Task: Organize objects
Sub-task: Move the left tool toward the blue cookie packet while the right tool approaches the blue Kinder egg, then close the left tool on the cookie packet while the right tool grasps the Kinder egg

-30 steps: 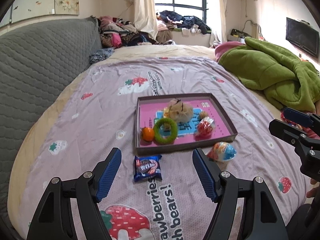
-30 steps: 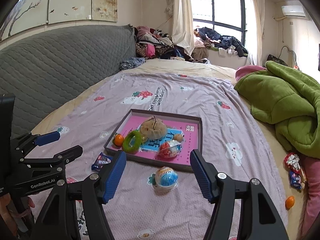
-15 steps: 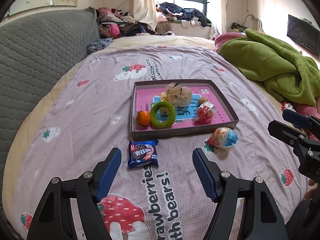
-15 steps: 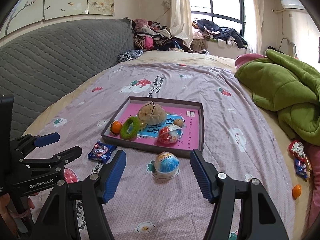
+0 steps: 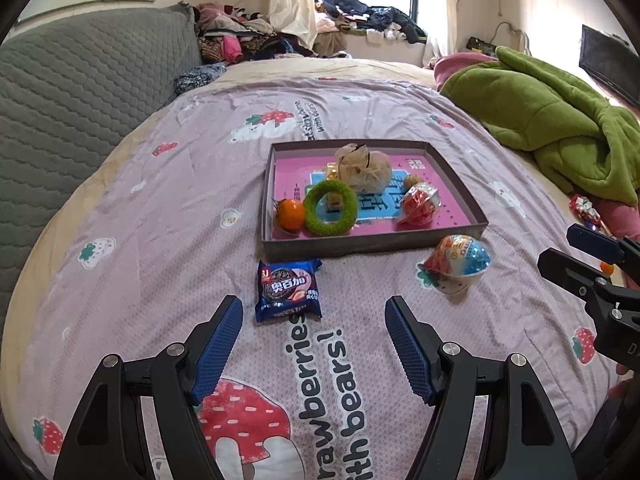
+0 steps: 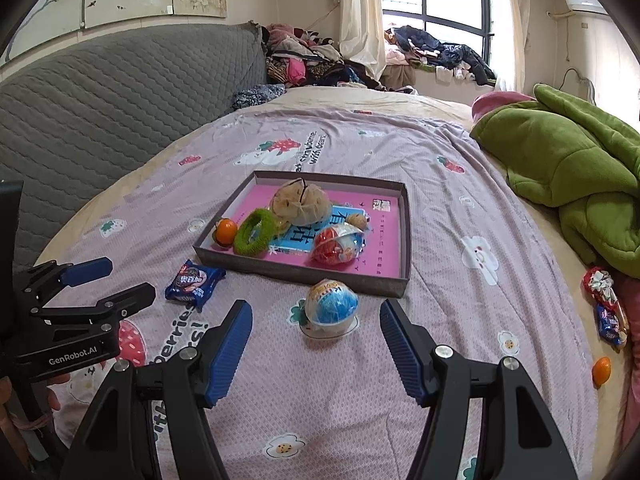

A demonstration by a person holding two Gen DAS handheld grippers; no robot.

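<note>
Left gripper [image 5: 314, 338] sat at the bottom centre of its own view, jaws wide apart, nothing between them, held above the lilac bedsheet [image 5: 160, 216]. Blue cookie packet [image 5: 289, 290] lay flat on the sheet just above the gap between the fingers, slightly left of centre, just below the near wall of the shallow box [image 5: 360, 245] but apart from it. Box sat mid-frame, pink inside, holding a small orange [image 5: 291, 213] in its lower left corner, a green fuzzy ring [image 5: 330, 208] touching the orange, a beige pouch [image 5: 364, 168] behind the ring, and a red-wrapped egg toy [image 5: 419, 205] toward the right. A blue-and-orange egg toy [image 5: 458, 261] lay on the sheet just outside the box's lower right corner. Right gripper [image 6: 316, 348] at the bottom centre of its view, jaws also spread open and empty; that same egg toy showed just above the gap between its fingers, near the box's front wall. Cookie packet appeared left of centre there, beside the other gripper's black body. Green blanket [image 6: 568, 168] was bunched at the right edge. Loose candy wrappers [image 6: 604, 304] and another small orange [image 6: 601, 371] lay at the far right edge of the bed.
</note>
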